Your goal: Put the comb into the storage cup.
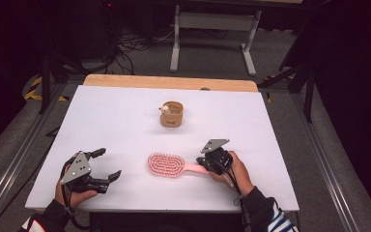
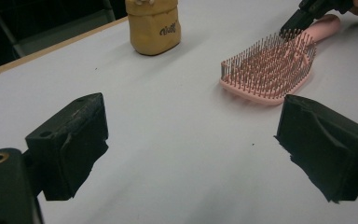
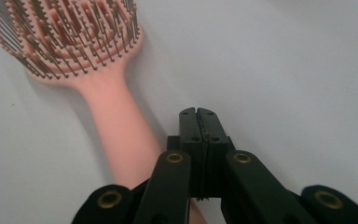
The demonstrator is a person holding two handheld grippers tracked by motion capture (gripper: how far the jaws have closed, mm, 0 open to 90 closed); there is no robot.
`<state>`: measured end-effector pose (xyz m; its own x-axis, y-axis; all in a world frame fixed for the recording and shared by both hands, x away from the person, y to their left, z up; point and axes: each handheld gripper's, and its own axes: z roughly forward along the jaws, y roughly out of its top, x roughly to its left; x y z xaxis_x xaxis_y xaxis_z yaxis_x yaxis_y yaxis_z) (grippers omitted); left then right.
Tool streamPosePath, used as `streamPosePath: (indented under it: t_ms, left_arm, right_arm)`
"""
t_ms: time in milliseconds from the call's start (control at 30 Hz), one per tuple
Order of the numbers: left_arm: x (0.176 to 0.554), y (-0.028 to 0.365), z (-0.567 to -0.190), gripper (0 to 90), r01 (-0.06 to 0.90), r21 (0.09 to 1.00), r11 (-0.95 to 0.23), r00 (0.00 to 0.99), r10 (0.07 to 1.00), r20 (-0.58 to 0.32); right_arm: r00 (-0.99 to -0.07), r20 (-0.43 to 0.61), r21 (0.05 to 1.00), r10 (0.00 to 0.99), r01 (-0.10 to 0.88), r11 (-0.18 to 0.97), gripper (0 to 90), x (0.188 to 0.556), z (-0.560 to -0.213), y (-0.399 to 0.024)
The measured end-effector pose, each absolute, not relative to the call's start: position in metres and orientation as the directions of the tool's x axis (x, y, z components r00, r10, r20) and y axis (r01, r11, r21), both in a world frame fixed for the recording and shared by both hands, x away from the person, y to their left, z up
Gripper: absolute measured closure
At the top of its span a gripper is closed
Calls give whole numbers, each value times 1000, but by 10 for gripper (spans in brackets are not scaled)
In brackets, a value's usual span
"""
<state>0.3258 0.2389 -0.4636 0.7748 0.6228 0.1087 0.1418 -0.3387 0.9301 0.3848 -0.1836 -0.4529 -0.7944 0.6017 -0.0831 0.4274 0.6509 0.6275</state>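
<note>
One light, stiff pink hairbrush (image 1: 166, 165) lies mid-frame on the desk (image 1: 116, 125); its smooth handle suits gripping. Right hand-held gripper (image 3: 198, 114) clenched empty beside it; left hand-held gripper (image 1: 107, 164) released

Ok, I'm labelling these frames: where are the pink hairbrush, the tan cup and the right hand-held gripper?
pink hairbrush (image 1: 165, 164): high view, bristle head.
tan cup (image 1: 172, 116): high view, front wall.
right hand-held gripper (image 3: 199, 116): right gripper view, tips of its closed jaws.

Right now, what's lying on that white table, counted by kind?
Pink hairbrush: 1
Tan cup-like container: 1
Hand-held gripper: 2, left gripper open, right gripper shut beside the brush handle
Total: 4
</note>
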Motion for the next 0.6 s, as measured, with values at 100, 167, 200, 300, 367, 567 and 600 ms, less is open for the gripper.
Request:
streamPosePath:
  t_ms: [100,167,200,300,367,567,600]
  left_arm:
    - [326,239,-464,99,143,930,-338,776,621,107]
    - [326,238,-464,100,142,929,-341,776,622,109]
    - [326,238,-464,99,141,929,-341,776,621,110]
    - [326,238,-464,100,142,929,-343,777,620,110]
    - [326,238,-464,100,141,928,-344,776,620,112]
    - [325,238,-463,101,135,929,-344,775,621,117]
    - [325,238,-463,101,137,928,-346,776,620,117]
  right_arm:
    - [-800,-82,628,595,422,654,900,381,-453,-185]
    - [-804,-81,628,589,417,657,900,380,-453,-187]
    - [-805,-80,627,588,417,657,900,380,-453,-187]
    - [-806,-77,629,586,417,656,900,380,-453,-188]
    - [-810,-79,628,582,413,660,900,380,-453,-188]
    - [-815,-82,629,574,405,664,888,381,-453,-189]
    - [-814,-84,628,574,404,665,882,381,-452,-189]
